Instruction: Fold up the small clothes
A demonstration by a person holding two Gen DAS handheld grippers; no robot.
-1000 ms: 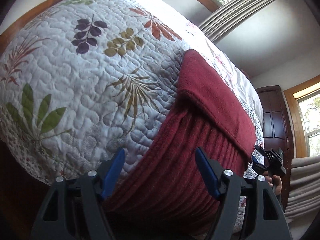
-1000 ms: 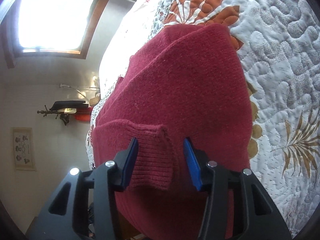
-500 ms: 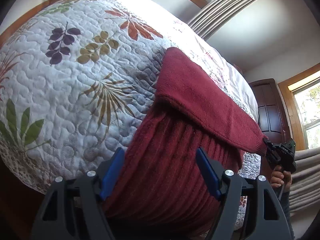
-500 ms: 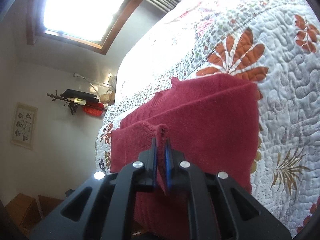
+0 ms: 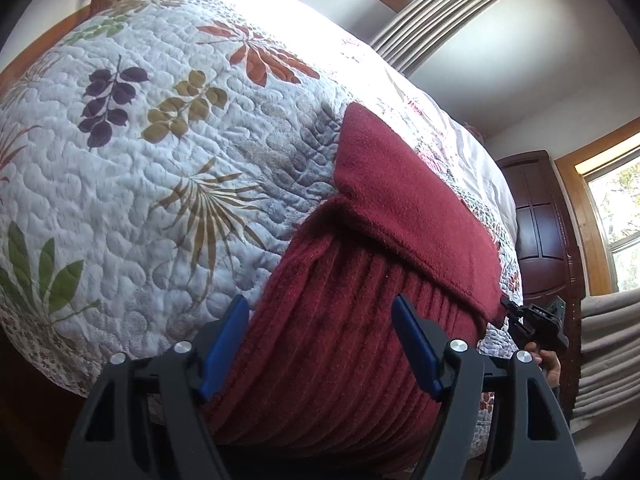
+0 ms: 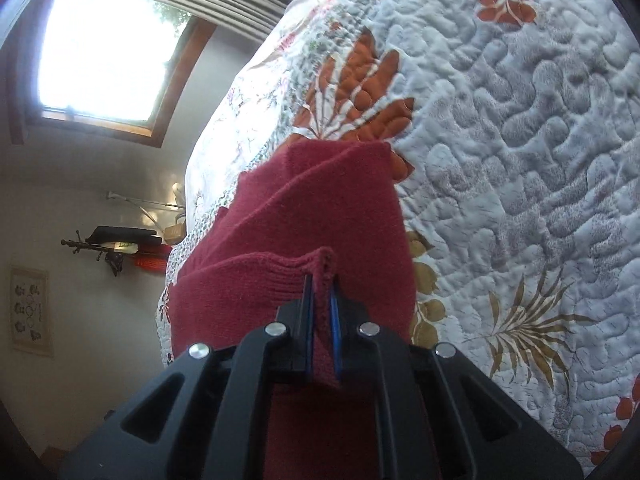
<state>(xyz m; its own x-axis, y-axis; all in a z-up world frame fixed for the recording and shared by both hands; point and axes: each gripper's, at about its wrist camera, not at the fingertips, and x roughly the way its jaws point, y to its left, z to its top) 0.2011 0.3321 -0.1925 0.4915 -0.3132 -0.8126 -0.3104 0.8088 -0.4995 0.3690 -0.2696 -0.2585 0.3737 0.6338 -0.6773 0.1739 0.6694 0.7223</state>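
Pinching one red sweater [image 6: 320,216], right gripper [image 6: 321,312].

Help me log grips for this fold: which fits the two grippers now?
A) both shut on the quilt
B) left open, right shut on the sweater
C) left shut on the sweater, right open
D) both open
B: the left gripper has its jaws spread wide around the sweater, while the right gripper pinches the ribbed hem.
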